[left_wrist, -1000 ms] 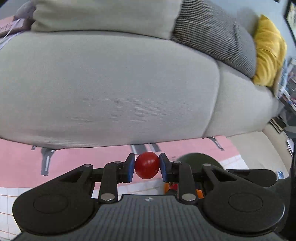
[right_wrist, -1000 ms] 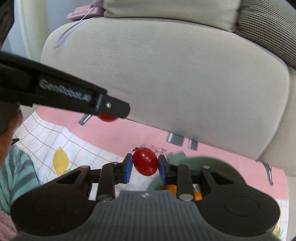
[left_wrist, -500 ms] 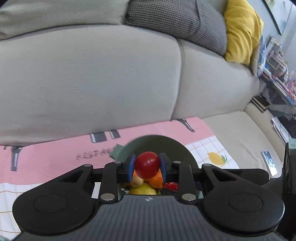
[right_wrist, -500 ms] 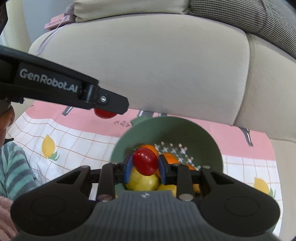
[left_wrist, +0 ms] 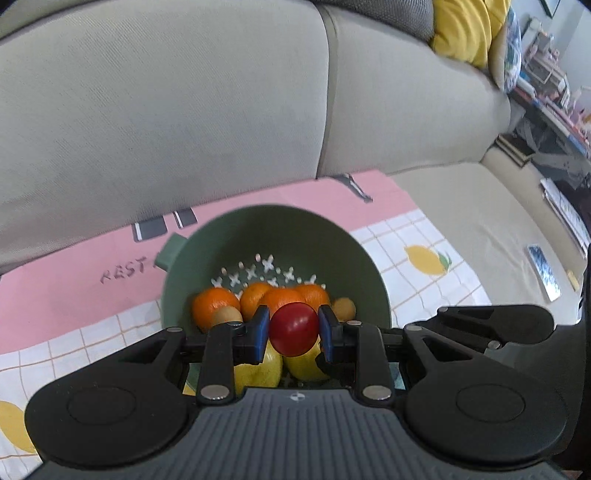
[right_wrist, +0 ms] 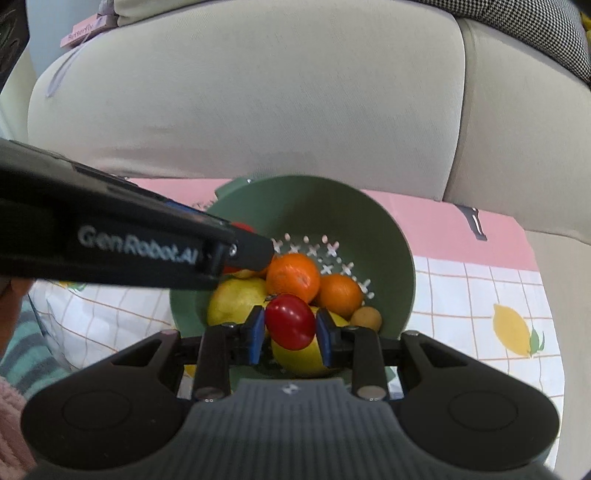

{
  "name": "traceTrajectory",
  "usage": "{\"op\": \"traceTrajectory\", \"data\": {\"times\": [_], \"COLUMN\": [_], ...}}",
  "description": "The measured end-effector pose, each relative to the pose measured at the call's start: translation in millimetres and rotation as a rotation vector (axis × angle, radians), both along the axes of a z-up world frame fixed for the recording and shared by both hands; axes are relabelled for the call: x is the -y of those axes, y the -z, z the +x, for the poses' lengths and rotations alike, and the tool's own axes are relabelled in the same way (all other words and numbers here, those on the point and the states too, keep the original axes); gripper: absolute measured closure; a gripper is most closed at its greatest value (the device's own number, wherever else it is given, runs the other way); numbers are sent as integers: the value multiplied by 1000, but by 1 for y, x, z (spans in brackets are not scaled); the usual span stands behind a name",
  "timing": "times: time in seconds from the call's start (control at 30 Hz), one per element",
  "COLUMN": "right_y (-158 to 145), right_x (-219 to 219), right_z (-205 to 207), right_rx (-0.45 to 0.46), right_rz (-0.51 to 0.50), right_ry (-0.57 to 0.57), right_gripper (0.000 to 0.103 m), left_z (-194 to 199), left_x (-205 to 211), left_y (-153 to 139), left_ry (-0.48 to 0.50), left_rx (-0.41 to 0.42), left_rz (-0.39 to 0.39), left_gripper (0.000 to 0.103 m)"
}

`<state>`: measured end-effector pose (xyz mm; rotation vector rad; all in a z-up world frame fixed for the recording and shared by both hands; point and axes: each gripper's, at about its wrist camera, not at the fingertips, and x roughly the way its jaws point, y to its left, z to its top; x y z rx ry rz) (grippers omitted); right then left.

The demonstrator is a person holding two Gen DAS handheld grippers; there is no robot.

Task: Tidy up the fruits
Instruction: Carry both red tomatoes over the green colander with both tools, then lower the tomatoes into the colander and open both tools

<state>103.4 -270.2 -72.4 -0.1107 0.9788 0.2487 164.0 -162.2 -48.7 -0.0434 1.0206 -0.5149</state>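
Soft, even daylight; my fisheye views bow the beige fabric sofa (left_wrist: 184, 110) at the edges, slightly motion-blurred.

A beige sofa (left_wrist: 221, 110) fills the view ahead, its back cushions split by a seam. Over the seat lies a cloth (left_wrist: 74, 288), pink toward the backrest and white-checked with lemon prints nearer in. A yellow cushion (left_wrist: 461, 29) sits up on the right, and a houndstooth cushion (right_wrist: 535, 33) rests along the backrest top. Cluttered shelving (left_wrist: 554, 96) stands off beyond the sofa's right end. Soft daylight falls evenly.
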Motion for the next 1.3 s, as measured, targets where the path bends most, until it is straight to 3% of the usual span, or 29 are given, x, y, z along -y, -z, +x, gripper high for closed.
{"op": "traceTrajectory", "data": {"times": [0.67,0.9,1.2,1.3], "right_y": [22,29,29,25], "right_x": [8,3,2,3], "right_z": [3,5,5,5], "right_rx": [-53,-79,-71,-59], "right_rz": [-38,-83,-105,-102], "right_ry": [-4,-37,-26,-21], "right_gripper": [76,76,71,61], "left_z": [6,6,5,4], "left_x": [8,8,7,3], "left_y": [45,47,43,37], "left_ry": [41,50,48,41], "left_rx": [-123,-118,-106,-91], "left_rz": [44,56,61,38], "left_gripper": [72,69,44,38]}}
